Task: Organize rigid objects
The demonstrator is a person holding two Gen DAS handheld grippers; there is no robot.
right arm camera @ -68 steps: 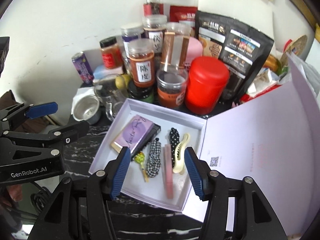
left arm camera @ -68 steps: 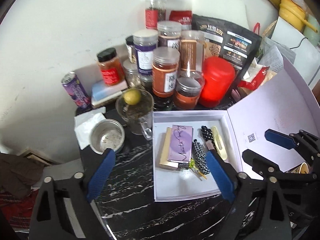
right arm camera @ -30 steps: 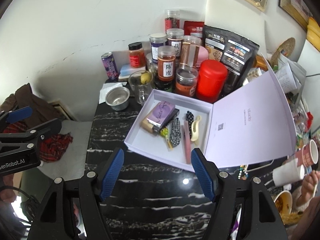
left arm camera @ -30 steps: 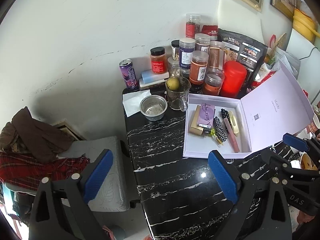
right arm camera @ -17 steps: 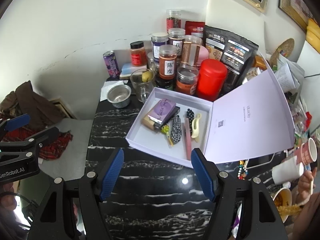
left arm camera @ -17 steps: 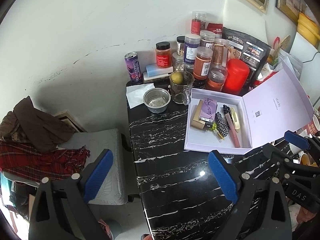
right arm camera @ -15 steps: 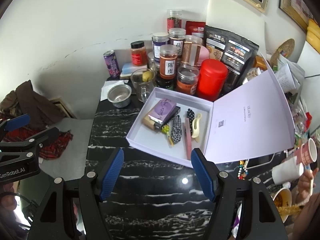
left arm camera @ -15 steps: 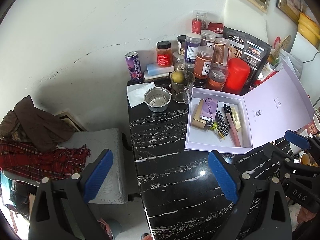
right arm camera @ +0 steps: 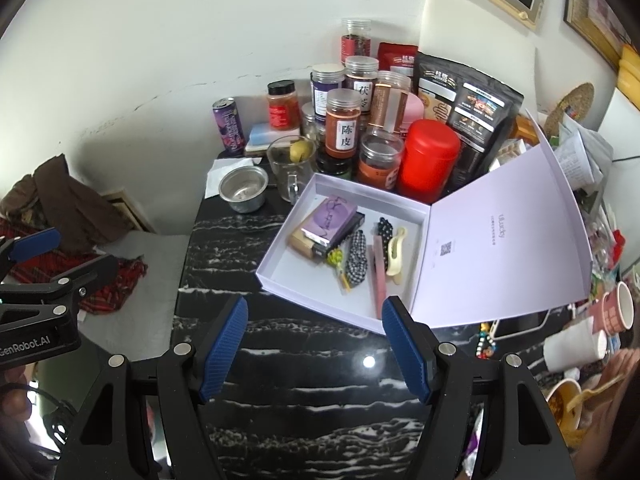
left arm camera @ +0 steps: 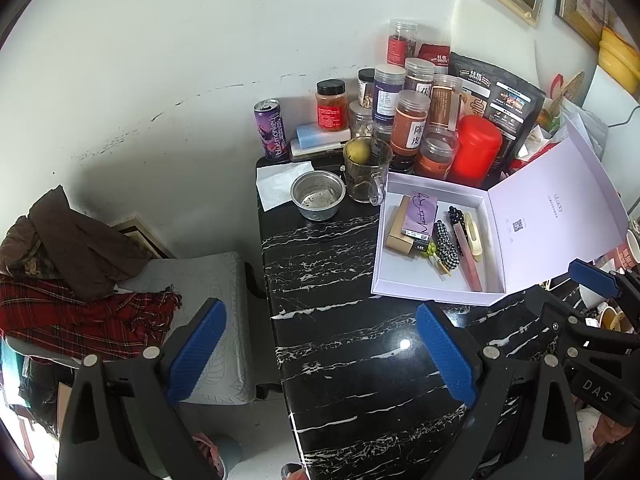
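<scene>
The open lavender box (right arm camera: 280,266) lies on the black marble table (right arm camera: 320,400), its hinged lid (right arm camera: 500,240) propped up toward 3 o'clock, and inside it the small rigid things sit side by side: a purple booklet (right arm camera: 332,218) stacked on a brown carton at about 10 o'clock in the tray, then a checked hair clip (right arm camera: 357,256), a pink bar (right arm camera: 380,276), a dotted clip (right arm camera: 385,232) and a cream claw clip (right arm camera: 396,254) toward 3 o'clock. In the right wrist view the pink bar and the clips run roughly from 12 to 6 o'clock, while the booklet's long axis leans from 7 to 1 o'clock. Beyond the box, at 12 o'clock, jars crowd close, with a red canister (right arm camera: 430,158) just behind the tray's far wall and a glass mug (right arm camera: 290,168) and steel bowl (right arm camera: 243,189) at 10 to 11 o'clock. The right gripper (right arm camera: 314,346) hovers near the box's 6 o'clock edge with its jaws apart and nothing between them; the left gripper (left arm camera: 320,354) hangs over the table edge at 7 o'clock, likewise spread and empty. Judged from here, the lid looks the main risk: a gripper reaching in from 3 o'clock could knock it shut or push the light box into the jars, and the thin pink bar may slip from a shallow pinch.
</scene>
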